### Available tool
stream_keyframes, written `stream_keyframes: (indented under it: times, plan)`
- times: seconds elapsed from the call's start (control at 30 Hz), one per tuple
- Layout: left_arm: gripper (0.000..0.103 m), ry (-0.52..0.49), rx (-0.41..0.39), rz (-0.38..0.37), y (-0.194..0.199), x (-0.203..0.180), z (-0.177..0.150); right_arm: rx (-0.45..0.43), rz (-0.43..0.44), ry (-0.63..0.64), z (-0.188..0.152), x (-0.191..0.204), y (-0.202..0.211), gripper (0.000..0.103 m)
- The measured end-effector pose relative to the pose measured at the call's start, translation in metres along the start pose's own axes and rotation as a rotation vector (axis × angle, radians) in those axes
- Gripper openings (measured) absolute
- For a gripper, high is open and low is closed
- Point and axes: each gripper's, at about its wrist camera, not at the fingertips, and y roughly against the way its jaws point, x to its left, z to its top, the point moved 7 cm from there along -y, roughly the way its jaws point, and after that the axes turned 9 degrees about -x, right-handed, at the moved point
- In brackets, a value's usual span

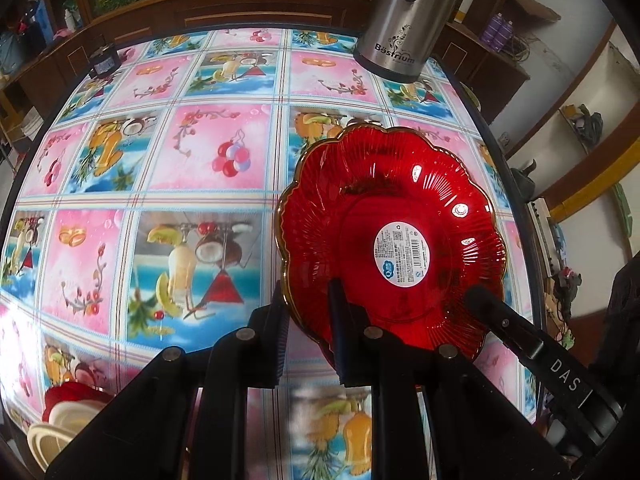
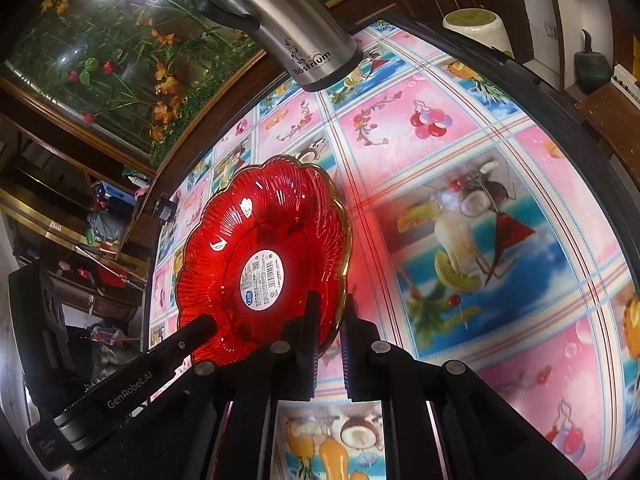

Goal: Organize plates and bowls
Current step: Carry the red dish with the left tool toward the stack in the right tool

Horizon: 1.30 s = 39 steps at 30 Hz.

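A red glass plate (image 1: 380, 200) with a scalloped gold rim and a round white sticker in its middle hangs tilted above the table, held from two sides. My left gripper (image 1: 310, 312) is shut on its near rim, one finger inside the plate and one outside. In the right wrist view my right gripper (image 2: 330, 332) is shut on the opposite rim of the same red plate (image 2: 272, 208). Each view also shows the other gripper's finger (image 1: 492, 312) (image 2: 192, 332) reaching onto the plate.
A steel flask (image 1: 400, 32) (image 2: 288, 28) stands at the table's far edge, beyond the plate. Cream and red bowls (image 1: 60, 420) are stacked at the near left. A small dark box (image 1: 104, 62) sits far left. A white pot (image 2: 476, 28) stands off the table's corner.
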Motion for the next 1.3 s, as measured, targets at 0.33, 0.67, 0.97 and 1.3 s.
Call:
stream_keyframes:
  times: [0.33,0.67,0.97,1.3]
  plan:
    - [0.016,-0.008,-0.023,-0.009,0.025,0.001,-0.021,-0.022,0.007,0.030,-0.022,0.003,0.028,0.009]
    - [0.016,-0.005,-0.043,-0.025,0.047,0.007,-0.042,-0.037,0.007,0.052,-0.044,0.008,0.051,0.009]
    - [0.016,0.013,-0.068,-0.034,0.064,0.021,-0.051,-0.050,0.011,0.086,-0.058,0.023,0.064,0.009]
    - [0.017,0.033,-0.110,-0.046,0.084,0.038,-0.061,-0.070,0.017,0.139,-0.070,0.045,0.077,0.009]
